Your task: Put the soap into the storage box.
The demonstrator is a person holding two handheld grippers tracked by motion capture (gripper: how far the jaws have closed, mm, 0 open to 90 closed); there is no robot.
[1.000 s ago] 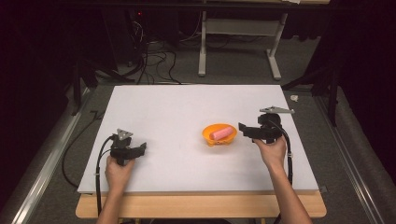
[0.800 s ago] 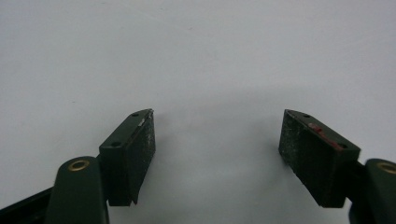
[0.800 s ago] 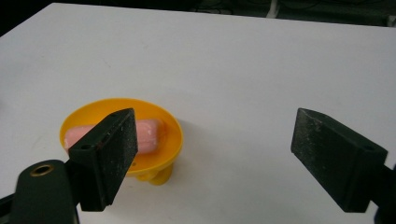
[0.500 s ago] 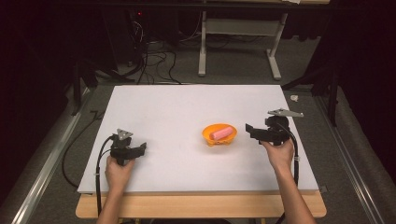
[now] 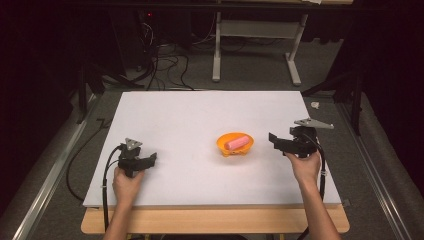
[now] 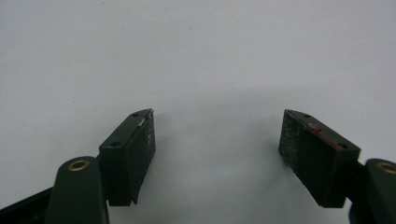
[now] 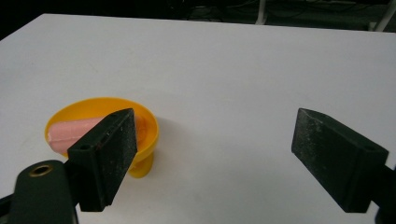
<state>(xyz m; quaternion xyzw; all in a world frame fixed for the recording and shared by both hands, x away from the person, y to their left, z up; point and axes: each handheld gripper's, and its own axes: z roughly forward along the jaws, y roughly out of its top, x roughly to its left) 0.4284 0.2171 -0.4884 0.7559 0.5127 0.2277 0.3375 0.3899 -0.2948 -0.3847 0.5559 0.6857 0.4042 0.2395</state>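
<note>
I see a white table (image 5: 200, 120) in a dark room, grey floor all round. My right gripper (image 5: 274, 140) stands wide open and empty, just right of one orange bowl (image 5: 235, 145) holding one pink roll (image 5: 237, 142). My left gripper (image 5: 150, 160) rests well apart, open, empty too.

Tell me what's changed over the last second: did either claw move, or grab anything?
The right claw has backed away from the orange bowl toward the table's right edge, jaws open and empty. It was right beside the bowl; now there is a clear gap. The left claw stayed put, open. The bowl and the pink piece in it did not move.
</note>
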